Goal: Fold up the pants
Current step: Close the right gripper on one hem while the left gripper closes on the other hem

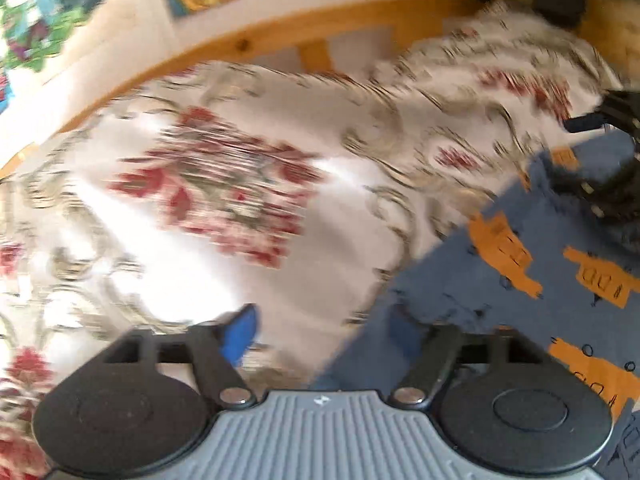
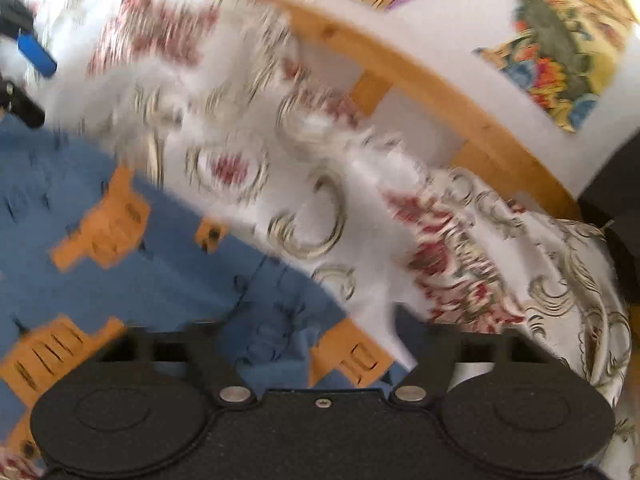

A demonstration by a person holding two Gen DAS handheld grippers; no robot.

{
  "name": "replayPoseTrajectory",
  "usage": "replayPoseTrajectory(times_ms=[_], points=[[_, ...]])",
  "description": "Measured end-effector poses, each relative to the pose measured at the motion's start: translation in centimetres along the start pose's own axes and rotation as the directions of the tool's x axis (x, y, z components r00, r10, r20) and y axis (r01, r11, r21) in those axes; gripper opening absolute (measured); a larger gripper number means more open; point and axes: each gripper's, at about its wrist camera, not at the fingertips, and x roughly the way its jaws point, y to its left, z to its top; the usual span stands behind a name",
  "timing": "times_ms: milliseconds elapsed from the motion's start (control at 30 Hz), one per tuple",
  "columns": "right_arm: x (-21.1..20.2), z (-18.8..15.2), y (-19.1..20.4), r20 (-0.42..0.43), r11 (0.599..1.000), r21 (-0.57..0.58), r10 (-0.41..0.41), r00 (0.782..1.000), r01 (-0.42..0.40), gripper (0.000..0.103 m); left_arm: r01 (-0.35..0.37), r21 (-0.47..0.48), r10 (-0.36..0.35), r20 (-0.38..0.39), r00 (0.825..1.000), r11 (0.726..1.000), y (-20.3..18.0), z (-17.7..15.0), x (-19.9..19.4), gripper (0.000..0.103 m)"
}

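Blue pants with orange vehicle prints lie spread on a flowered bedspread by a wooden bed frame, seemingly not yet folded, though blur hides much. Both the left gripper and right gripper hover over the pants' edge with fingers spread apart, holding nothing. No readable writing or brand shows.

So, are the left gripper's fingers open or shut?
Open: the left gripper shows its blue fingers wide apart above the floral cloth.

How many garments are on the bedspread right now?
1: the blue pants with orange prints, lying on the floral bedspread at the near edge of both wrist views. Others may lie out of view.
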Motion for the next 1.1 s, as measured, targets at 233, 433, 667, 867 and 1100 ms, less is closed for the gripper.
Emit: replayPoseTrajectory(times_ms=[233, 433, 667, 867, 1100], points=[[-1.4, 2.5, -0.5, 0.114, 0.938, 0.006, 0.345, 0.932, -0.348, 0.102, 0.163, 0.002, -0.163, -0.075, 0.984, 0.987, 6.5, -0.5, -2.2, 0.102], [1.4, 6.3, 2.0, 0.019, 0.801, -0.069, 0.596, 0.802, -0.594, 0.097, 0.214, 0.017, -0.208, -0.172, 0.963, 0.977, 6.9, -1.7, -2.3, 0.092], [2.4, 8.5, 6.1, -0.068, 0.782, -0.232, 0.581, 0.811, -0.579, 0.082, 0.217, 0.149, -0.168, -0.288, 0.943, 0.965, 3.8, -2.1, -1.7, 0.065], [3.9, 9.2, 6.6, -0.153, 0.794, -0.268, 0.524, 0.838, -0.545, 0.042, 0.178, 0.126, -0.13, -0.319, 0.939, 0.976, 3.5, -2.3, -1.2, 0.044], [2.9, 8.1, 6.6, -0.185, 0.815, -0.296, 0.464, 0.866, -0.499, 0.001, 0.148, 0.059, -0.124, -0.306, 0.944, 0.987, 3.8, -2.4, -1.5, 0.007]])
